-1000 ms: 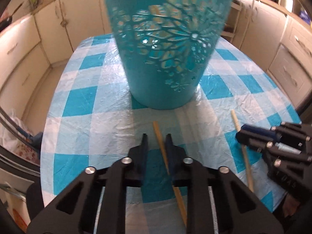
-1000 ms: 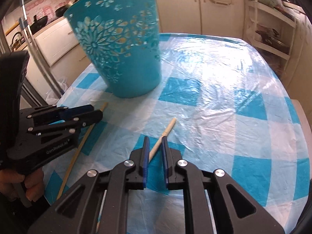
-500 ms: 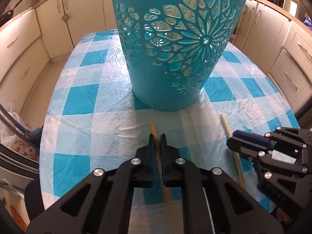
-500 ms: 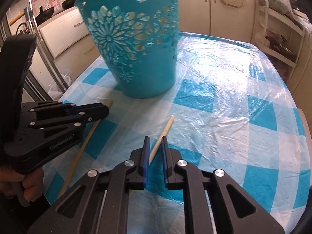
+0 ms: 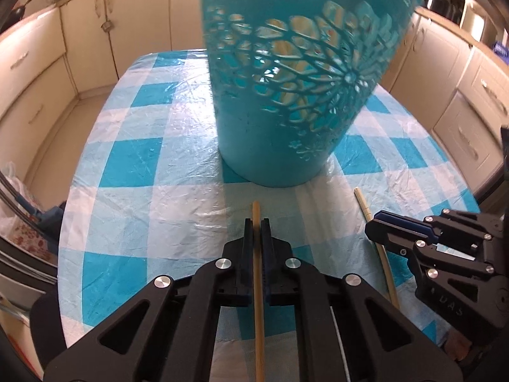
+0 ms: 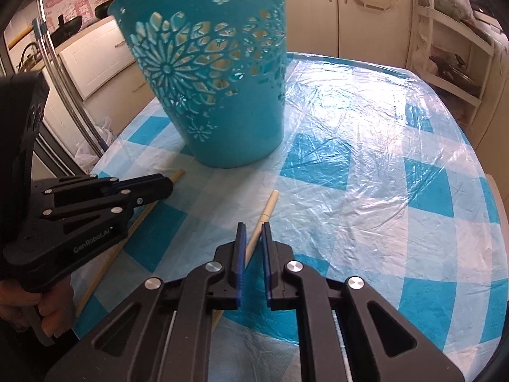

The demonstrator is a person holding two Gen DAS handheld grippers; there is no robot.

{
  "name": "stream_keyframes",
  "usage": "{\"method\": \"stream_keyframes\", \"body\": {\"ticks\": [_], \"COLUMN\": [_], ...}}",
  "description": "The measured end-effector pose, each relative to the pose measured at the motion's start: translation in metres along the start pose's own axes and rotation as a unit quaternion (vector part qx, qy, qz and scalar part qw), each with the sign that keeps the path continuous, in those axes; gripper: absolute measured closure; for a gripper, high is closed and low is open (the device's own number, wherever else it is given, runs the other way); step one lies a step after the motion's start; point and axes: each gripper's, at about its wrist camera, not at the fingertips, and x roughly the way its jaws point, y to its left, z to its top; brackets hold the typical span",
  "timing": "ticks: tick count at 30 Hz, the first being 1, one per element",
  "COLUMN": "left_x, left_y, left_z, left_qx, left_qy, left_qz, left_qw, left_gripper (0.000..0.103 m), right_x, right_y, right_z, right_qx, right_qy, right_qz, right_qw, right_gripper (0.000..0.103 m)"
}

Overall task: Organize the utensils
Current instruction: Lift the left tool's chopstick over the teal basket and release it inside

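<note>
A tall teal cut-out basket (image 5: 296,95) stands on the blue-and-white checked table (image 5: 133,165); it also shows in the right wrist view (image 6: 222,89). My left gripper (image 5: 257,222) is shut on a tan wooden chopstick (image 5: 256,213) whose tip points at the basket's base. My right gripper (image 6: 253,226) straddles a paler chopstick (image 6: 268,207) lying on the cloth, with its jaws narrowly apart; whether they pinch it I cannot tell. The right gripper (image 5: 375,226) sits at the right in the left wrist view, over that chopstick (image 5: 362,203). The left gripper (image 6: 168,181) is at left in the right wrist view.
Cream kitchen cabinets (image 5: 38,73) ring the table. A shelf rack (image 6: 451,63) stands at the far right. A plastic bag (image 5: 16,210) lies on the floor at the left. The tablecloth is covered with crinkled clear plastic (image 6: 366,127).
My left gripper closed from open onto the tan chopstick and lifted it, then swung slightly left. The right gripper stayed astride the paler chopstick and moved little.
</note>
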Motion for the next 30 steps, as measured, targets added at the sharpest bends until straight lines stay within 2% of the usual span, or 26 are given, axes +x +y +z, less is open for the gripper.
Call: {"method": "stream_keyframes", "body": {"ticks": [5,9,16,22,26,30], "left_x": [-0.022,-0.044,-0.097,-0.148,-0.174,-0.183], "left_y": [0.015,0.021,0.023,0.014,0.006,-0.001], "left_z": [0.001,0.003,0.016,0.037,0.066,0.102], "left_qx": [-0.026,-0.034,-0.042,-0.039,-0.035,-0.041], "left_qy": [-0.035,-0.062,-0.125,-0.186,-0.236,-0.276], "left_qz": [-0.03,-0.041,-0.063,-0.084,-0.086,-0.084], "left_qw": [0.9986,0.9967,0.9893,0.9781,0.9672,0.9567], "left_gripper": [0.098,0.098,0.098,0.098,0.098,0.098], "right_x": [-0.001,-0.001,-0.001,0.0,0.0,0.0], "right_y": [0.004,0.01,0.007,0.003,0.002,-0.003], "right_z": [-0.003,-0.005,-0.005,-0.003,-0.004,-0.003], "right_qx": [-0.003,-0.011,-0.003,0.001,0.005,0.01], "right_qy": [-0.011,-0.014,-0.016,-0.016,-0.016,-0.016], "right_qz": [-0.011,-0.023,-0.012,-0.007,-0.001,0.005], "right_qw": [1.0,1.0,1.0,1.0,1.0,1.0], "right_gripper": [0.093,0.093,0.093,0.093,0.093,0.093]}}
